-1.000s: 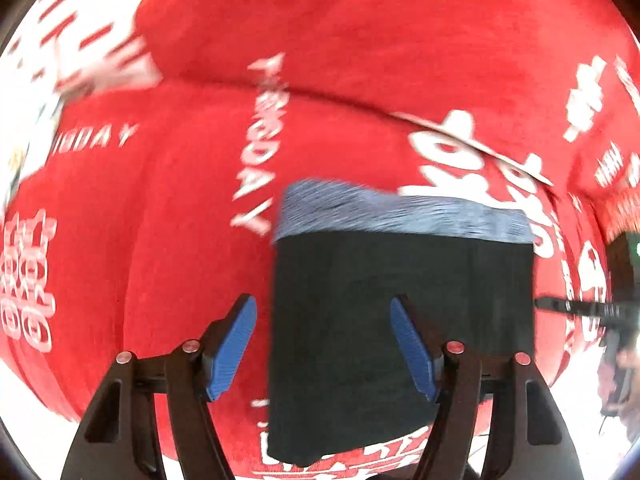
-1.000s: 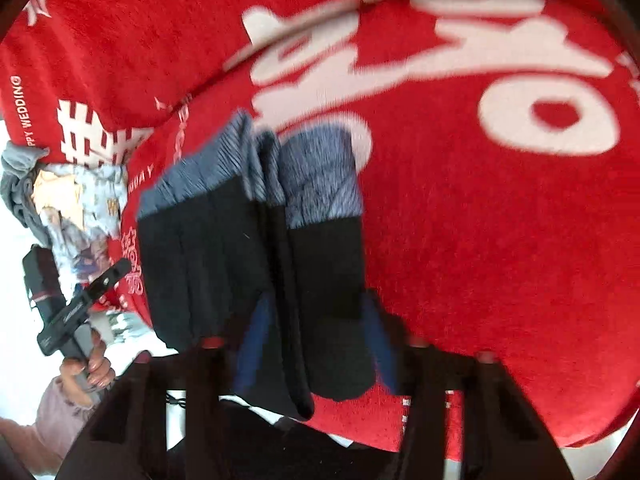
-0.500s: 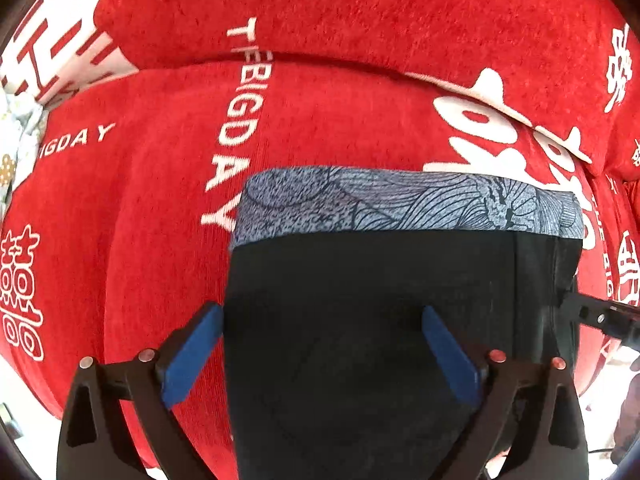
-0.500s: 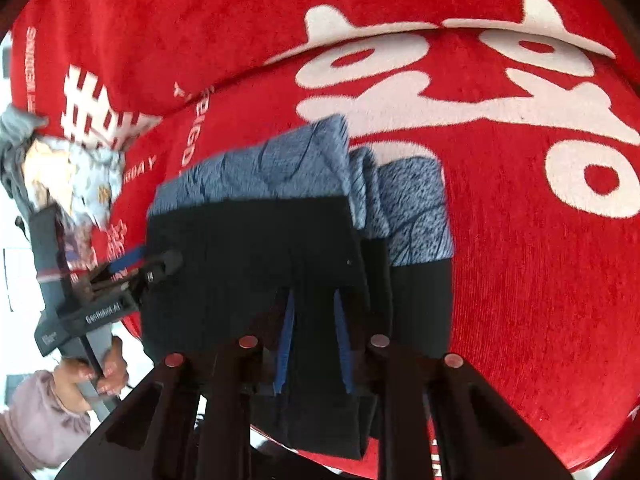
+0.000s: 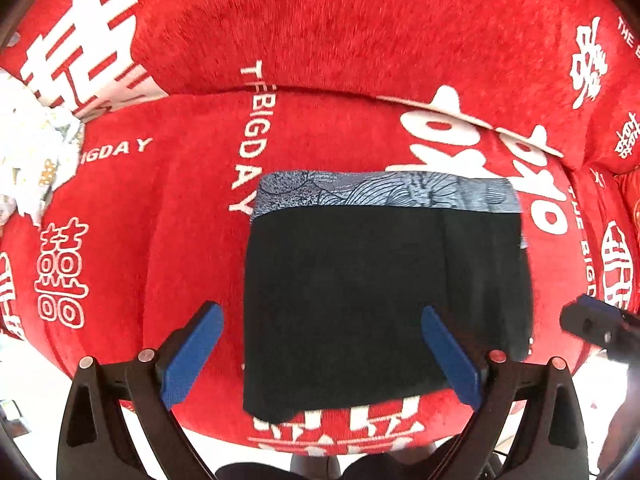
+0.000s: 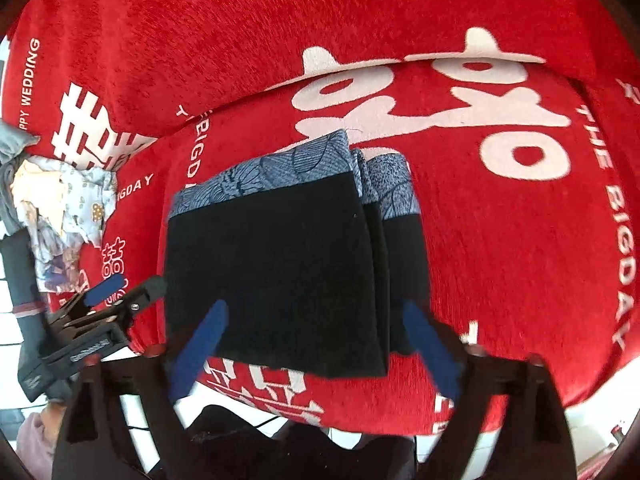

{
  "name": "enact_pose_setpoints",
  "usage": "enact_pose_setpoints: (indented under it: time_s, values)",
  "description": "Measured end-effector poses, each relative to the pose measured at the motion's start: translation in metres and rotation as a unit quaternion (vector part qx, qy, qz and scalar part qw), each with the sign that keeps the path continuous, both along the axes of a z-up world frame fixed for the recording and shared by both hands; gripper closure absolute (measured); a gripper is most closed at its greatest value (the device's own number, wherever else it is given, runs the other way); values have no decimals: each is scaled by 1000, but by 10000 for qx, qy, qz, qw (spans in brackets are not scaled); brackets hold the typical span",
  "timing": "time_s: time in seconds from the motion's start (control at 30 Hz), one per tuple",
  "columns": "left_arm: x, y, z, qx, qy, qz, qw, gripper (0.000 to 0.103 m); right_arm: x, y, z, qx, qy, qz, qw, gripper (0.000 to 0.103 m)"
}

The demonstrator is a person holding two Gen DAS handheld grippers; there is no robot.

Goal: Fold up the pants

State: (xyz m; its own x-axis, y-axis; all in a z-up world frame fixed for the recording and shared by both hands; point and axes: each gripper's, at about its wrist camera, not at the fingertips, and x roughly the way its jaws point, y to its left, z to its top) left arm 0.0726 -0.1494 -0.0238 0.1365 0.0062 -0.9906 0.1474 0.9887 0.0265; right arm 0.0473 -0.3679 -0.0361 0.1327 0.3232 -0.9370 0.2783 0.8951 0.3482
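Folded pants (image 5: 360, 292) at center frame on red cushion (image 5: 160, 200); left gripper (image 5: 320, 352) and right gripper (image 6: 316, 344) spread wide, empty.

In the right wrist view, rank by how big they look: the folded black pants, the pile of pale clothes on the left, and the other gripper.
1. Folded black pants, clearly the largest.
2 and 3. Pile of pale clothes and left gripper look similar; the gripper sits nearer the camera, so I won't rank them.

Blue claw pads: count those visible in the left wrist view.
2, both on the left claw: one pad left of the folded pants, the other pad over their lower right.
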Motion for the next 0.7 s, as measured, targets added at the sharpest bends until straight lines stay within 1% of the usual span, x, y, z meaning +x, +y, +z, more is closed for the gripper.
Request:
enact_pose_setpoints:
  time_s: [0.07,0.13,0.43,0.57,0.7]
  values:
    - [-3,-3,9,247,-48,-81,9997,3,-5,9,12,-210,-20,36,9998,0]
    - [-7,-3,15,510,-12,-140,9986,1,-10,18,23,-445,6,102,9990,0]
    - [-31,14,46,488,104,-128,9987,1,-25,49,53,-701,252,252,9969,0]
    - [-39,22,55,524,66,-148,9985,1,-28,60,64,-805,211,265,9962,0]
    - [-45,28,62,474,72,-204,9986,1,-30,66,72,-945,215,261,9949,0]
